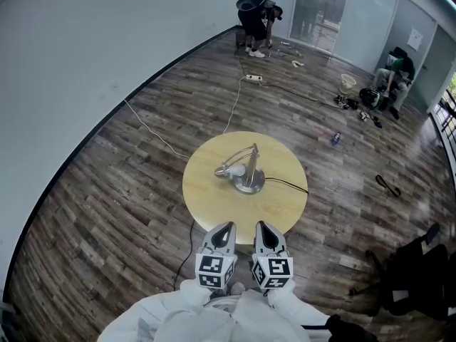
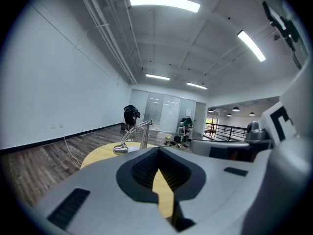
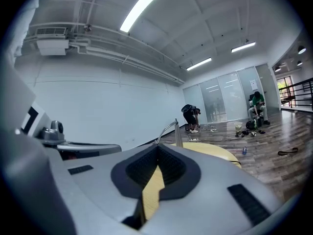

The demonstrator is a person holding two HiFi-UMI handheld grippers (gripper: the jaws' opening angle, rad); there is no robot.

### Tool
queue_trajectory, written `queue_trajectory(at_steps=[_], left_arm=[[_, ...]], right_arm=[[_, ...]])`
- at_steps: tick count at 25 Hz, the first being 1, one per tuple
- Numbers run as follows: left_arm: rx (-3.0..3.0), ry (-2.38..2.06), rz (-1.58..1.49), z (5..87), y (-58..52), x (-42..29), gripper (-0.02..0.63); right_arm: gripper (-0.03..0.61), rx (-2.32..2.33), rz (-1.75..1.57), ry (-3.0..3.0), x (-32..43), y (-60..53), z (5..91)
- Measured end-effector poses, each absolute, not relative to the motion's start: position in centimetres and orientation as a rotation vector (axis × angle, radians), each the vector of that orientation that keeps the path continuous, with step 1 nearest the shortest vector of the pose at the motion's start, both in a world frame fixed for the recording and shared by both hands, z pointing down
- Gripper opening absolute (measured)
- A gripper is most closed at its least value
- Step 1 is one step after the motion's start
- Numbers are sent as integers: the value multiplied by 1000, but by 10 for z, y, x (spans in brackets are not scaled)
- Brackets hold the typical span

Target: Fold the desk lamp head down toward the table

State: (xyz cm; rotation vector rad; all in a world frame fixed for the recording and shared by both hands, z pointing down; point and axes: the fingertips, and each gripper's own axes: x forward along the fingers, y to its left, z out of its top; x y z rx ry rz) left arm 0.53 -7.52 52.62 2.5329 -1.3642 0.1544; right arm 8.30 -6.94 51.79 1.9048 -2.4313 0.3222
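- The table [image 1: 214,206] stood mid-floor, with the desk lamp [image 1: 246,172] on it, slightly behind its centre.
- The lamp's head [image 1: 225,170] hung left of its base [image 1: 250,183], close over the tabletop.
- A cord [image 1: 288,183] ran right from the base to the table's edge.
- The left gripper [image 1: 225,226] and right gripper [image 1: 262,225] sat side by side over the near rim.
- A power strip [image 1: 254,78] lay on the floor behind the table.

Right gripper [image 3: 157,152], jaws seemingly together; lamp [image 3: 179,133] beyond.

Silver lamp [image 1: 248,180], pale yellow table [image 1: 214,201], dark brown plank floor [image 1: 107,205], white wall [image 1: 107,34]. Left gripper [image 1: 226,226] and right gripper [image 1: 261,224] are grey with black-and-white square markers.
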Motion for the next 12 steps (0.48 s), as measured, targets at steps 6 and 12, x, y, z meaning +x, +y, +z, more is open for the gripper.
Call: queue_trajectory(at_steps=[6, 12], left_arm=[[2515, -1389, 154, 527, -77, 0, 0], [2499, -1407, 163, 527, -79, -5, 0]], right_arm=[[11, 1879, 322, -2443, 82, -68, 519], [11, 1871, 307, -2450, 81, -66, 516]])
